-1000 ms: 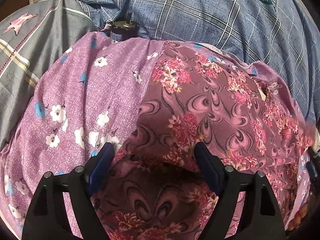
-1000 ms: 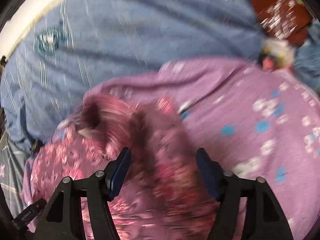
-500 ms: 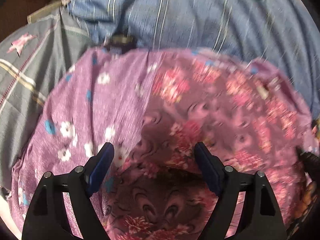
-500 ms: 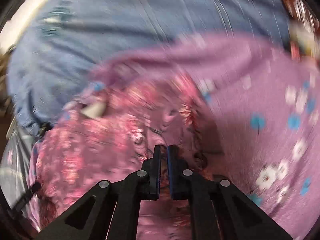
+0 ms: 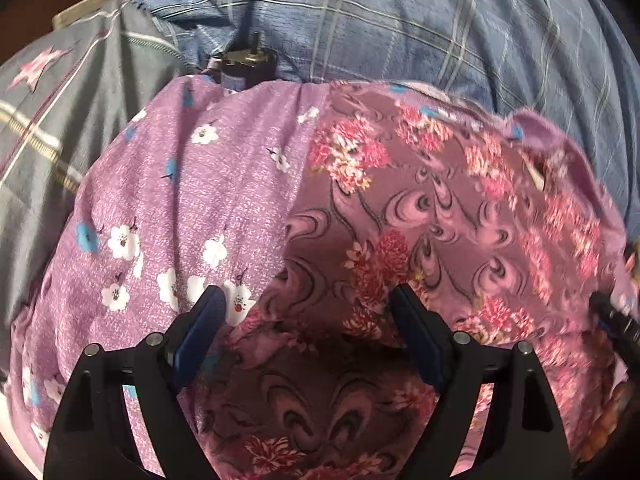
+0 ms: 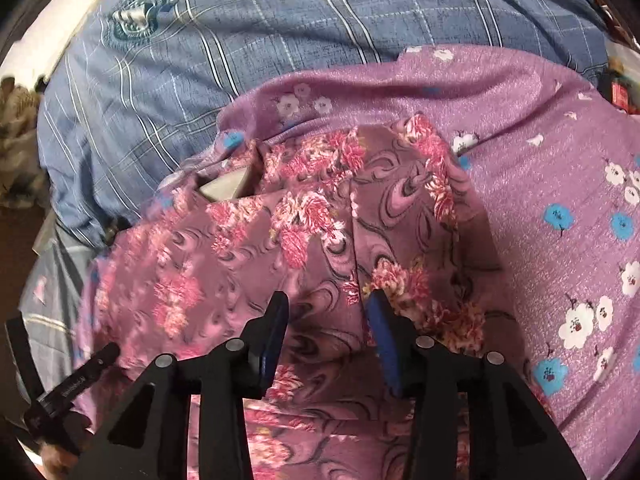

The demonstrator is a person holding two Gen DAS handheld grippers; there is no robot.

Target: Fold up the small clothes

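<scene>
A small mauve garment with pink flowers and swirls [image 5: 420, 220] lies spread on a lilac cloth with white and blue flowers [image 5: 180, 200]. In the right wrist view the garment [image 6: 320, 232] has a fold edge down its middle and a pale label [image 6: 224, 190] at its far left. My left gripper [image 5: 308, 316] is open just above the garment's near edge, holding nothing. My right gripper [image 6: 326, 316] is partly open over the fold, holding nothing. The left gripper's tip [image 6: 80, 376] shows at lower left in the right wrist view.
A blue plaid bedsheet [image 5: 400, 28] with a crest lies beyond the cloths. A grey star-print cover [image 5: 60, 120] is at the left. A small dark device [image 5: 246, 66] sits at the lilac cloth's far edge. Red items [image 6: 620, 92] sit at far right.
My right gripper shut on the flowered garment half a second ago and has now opened and let it go. The garment lies flatter. My left gripper stays open and shifted slightly.
</scene>
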